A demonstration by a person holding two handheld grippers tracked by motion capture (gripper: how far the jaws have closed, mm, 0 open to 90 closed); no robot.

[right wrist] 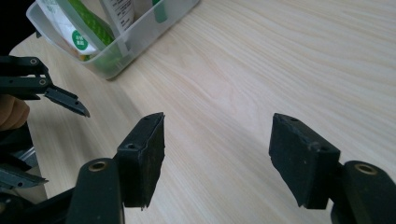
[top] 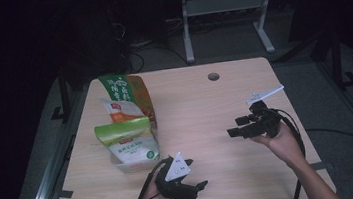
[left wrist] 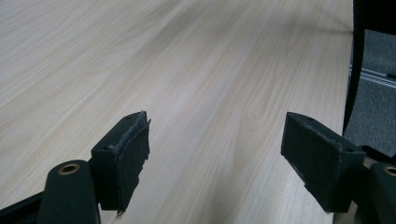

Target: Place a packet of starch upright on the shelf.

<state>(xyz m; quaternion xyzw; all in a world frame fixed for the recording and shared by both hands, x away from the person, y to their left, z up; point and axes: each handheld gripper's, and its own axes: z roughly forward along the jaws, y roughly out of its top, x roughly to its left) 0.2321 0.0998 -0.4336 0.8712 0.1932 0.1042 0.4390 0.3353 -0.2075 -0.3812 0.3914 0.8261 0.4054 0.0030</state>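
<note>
Plainly, both my claws hung released over bare desk (top: 205, 106): left claw (top: 196, 189), right claw (top: 238, 126). Pouches (top: 127, 135) stood upright in clear tub (right wrist: 140, 39) at desk's left. Judged light, crinkly, slippery; pinch top seam.

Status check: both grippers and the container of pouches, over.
Left gripper open, empty. Right gripper open, empty. Clear plastic container of green-and-white pouches untouched. Nothing between.

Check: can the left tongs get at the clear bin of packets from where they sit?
Probably yes. The left tongs are open, holding nothing, and the clear bin sits just beside them on the table, with bare wood between.
</note>
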